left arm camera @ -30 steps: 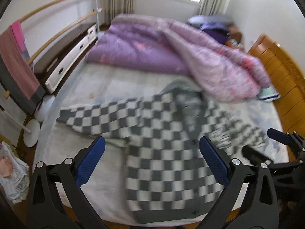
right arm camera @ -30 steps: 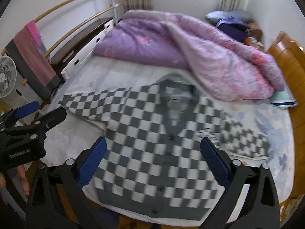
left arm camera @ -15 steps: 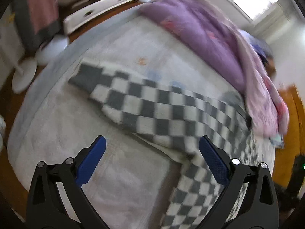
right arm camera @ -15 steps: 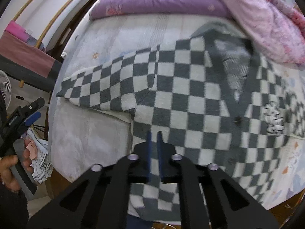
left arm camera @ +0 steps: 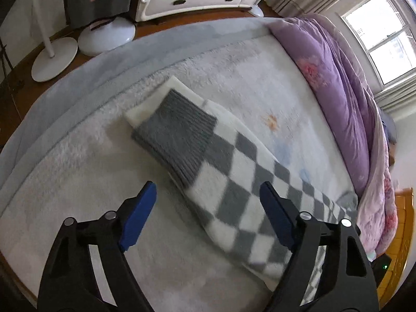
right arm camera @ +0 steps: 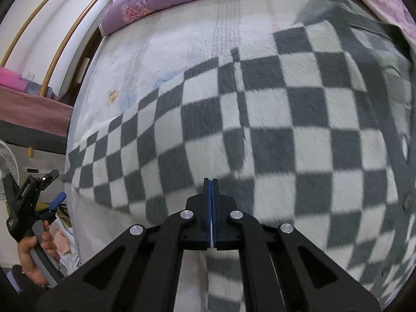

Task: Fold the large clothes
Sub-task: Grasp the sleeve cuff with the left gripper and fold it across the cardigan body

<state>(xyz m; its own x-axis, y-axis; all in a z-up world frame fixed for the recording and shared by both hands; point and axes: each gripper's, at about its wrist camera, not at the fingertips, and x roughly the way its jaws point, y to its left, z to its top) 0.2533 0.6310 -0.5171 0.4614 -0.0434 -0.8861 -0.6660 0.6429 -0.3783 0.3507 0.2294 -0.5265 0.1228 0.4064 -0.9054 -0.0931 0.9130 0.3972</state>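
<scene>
cardigan: a large grey-and-white checked knit cardigan (right arm camera: pixel 273 130) lies spread flat on the bed (left arm camera: pixel 260 83), one sleeve (left arm camera: pixel 228 182) stretched out toward the bed's edge, ending in a ribbed grey cuff (left arm camera: pixel 176 140)
handling: likely soft, thick and limp, fairly light; it will sag and drag on the fluffy cover, so thin edges are better holds than the middle
where to hold: the cuff for the sleeve fold; the hem or side seam for the body
left gripper (left arm camera: pixel 208 213): jaws apart and have just been closing somewhat, hovering beside the sleeve just short of the cuff, pads touching nothing
right gripper (right arm camera: pixel 210 208): jaws together over the cardigan's body; whether cloth is pinched cannot be told
containers: none in view
</scene>
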